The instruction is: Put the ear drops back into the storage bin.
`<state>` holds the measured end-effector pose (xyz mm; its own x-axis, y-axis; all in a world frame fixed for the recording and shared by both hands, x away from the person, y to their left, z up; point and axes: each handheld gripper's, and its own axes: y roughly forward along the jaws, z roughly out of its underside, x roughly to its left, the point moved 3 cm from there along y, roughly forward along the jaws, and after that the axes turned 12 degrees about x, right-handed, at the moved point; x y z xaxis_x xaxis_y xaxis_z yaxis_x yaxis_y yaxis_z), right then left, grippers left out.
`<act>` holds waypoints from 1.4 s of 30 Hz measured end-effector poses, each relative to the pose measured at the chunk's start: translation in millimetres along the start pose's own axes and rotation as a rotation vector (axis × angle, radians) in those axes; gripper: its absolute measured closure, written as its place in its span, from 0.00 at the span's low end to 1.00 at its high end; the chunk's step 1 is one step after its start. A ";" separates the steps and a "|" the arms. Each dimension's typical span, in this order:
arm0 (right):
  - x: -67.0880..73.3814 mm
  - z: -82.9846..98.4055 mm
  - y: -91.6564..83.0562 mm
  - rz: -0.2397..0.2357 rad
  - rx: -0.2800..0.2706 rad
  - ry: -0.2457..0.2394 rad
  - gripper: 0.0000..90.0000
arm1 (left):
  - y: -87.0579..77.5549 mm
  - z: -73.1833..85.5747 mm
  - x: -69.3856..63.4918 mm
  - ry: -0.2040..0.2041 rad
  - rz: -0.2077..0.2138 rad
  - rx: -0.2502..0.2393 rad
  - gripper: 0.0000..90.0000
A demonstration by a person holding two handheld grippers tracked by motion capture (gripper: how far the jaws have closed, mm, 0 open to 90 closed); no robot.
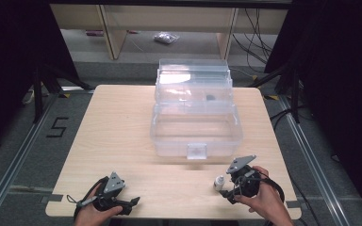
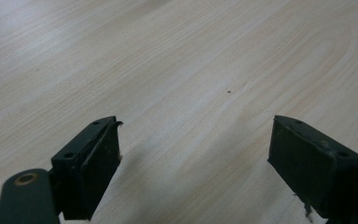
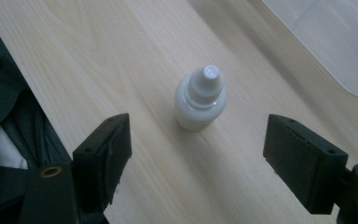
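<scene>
A small white dropper bottle stands upright on the wooden table, near the front right. My right gripper, held in a hand, points at it from just behind with its jaws wide apart; the bottle is slightly ahead of the pads and neither touches it. A clear plastic box with its lid raised sits at the table's middle back, and its corner appears in the right gripper view. My left gripper rests at the front left, open over bare wood.
The table's front edge runs right beside both hands. Dark clothing lies just past that edge. On the grey floor to the left is a black mark. Cables trail at the right, and shelf legs stand behind the table.
</scene>
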<state>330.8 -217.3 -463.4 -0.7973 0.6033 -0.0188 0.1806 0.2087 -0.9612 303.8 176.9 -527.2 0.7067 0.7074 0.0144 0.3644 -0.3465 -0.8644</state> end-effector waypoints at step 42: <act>0.3 -37.4 23.9 0.018 0.213 -0.164 0.48 | 0.3 0.0 -0.6 0.001 0.002 0.000 0.18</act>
<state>356.5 -183.4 -476.2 -0.8808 0.4692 -0.0640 0.0839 0.0217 -0.9962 303.6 176.4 -527.5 0.7077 0.7064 0.0129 0.3632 -0.3480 -0.8643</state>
